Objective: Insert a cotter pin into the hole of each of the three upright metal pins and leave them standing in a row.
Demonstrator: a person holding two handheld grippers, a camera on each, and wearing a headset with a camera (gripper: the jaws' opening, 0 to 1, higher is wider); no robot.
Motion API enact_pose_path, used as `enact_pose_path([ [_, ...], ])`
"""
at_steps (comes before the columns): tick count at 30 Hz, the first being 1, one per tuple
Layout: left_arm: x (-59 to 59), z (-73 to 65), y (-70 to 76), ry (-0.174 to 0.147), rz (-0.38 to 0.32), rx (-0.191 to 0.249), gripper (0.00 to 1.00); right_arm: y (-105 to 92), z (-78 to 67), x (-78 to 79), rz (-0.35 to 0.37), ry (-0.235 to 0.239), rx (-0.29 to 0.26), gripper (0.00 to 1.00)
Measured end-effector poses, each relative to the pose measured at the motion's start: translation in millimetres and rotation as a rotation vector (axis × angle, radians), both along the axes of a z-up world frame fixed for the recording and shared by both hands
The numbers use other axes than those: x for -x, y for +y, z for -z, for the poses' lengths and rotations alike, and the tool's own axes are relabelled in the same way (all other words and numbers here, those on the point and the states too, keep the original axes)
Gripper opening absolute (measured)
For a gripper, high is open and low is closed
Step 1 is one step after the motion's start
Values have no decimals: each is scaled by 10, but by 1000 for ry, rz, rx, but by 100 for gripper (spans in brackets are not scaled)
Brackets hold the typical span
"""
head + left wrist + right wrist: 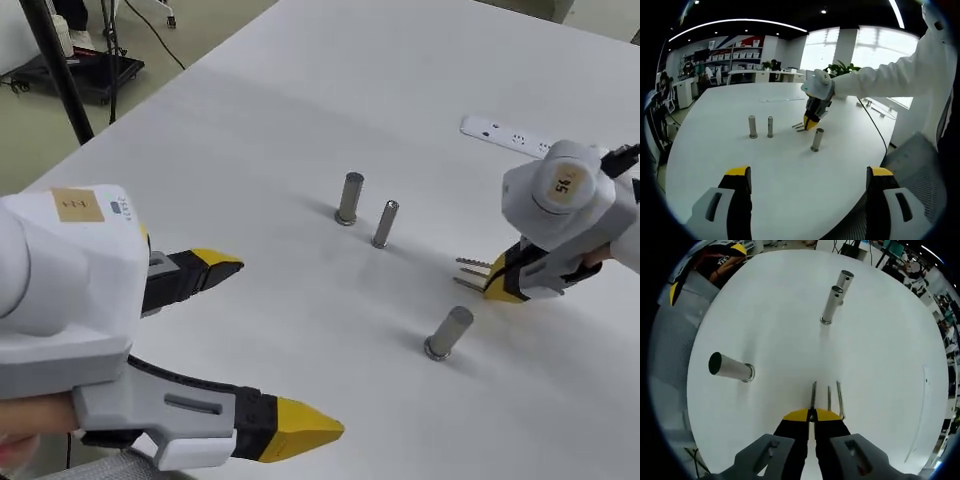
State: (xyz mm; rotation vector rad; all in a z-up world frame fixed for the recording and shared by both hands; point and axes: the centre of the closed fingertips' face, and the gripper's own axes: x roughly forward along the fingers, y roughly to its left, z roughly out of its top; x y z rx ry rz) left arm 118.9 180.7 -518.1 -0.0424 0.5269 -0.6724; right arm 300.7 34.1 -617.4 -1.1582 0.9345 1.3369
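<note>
Here the left gripper (pixel 285 348) hung wide open over the near edge of the white table (pixel 250 150). The right gripper (pixel 811 415) was closed on the cotter pins (pixel 828 394), low at the tabletop. Three metal pins (pixel 385 223) stood upright: two close together, one apart, nearer the right gripper.

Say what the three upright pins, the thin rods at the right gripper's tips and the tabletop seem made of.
The upright pins look like steel or similar metal: grey, satin sheen, soft highlights along their sides. The thin rods are probably metal wire, silvery-grey and slender; finish too small to judge. The tabletop is smooth matte white, perhaps laminate; the look leaves it open.
</note>
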Motion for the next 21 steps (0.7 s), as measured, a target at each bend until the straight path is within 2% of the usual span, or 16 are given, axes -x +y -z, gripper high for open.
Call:
enact_pose_path([
  [2,2,1,-3,0,2,0,94,-4,1,5,-45,-6,22,0],
  [4,1,1,0,-1,1,-1,94,4,4,4,-45,5,46,0],
  [5,0,1,0,-1,0,0,94,5,5,5,-68,9,57,0],
  [9,1,0,0,-2,-1,2,94,2,0,0,-70,29,60,0],
  [11,8,-1,-6,0,1,7,93,3,-2,-2,-52,45,50,0],
  [12,9,-2,-9,0,2,10,93,2,-3,4,-11,60,46,0],
  [15,2,-14,-10,-3,0,16,92,1,-8,-2,0,65,41,0],
  [17,1,-28,-13,-6,2,20,92,-2,-7,5,94,92,36,0],
  [18,2,-36,-14,-9,4,20,92,5,-11,-17,71,87,39,0],
  [21,11,-44,-16,-16,9,15,90,2,-10,3,67,71,45,0],
])
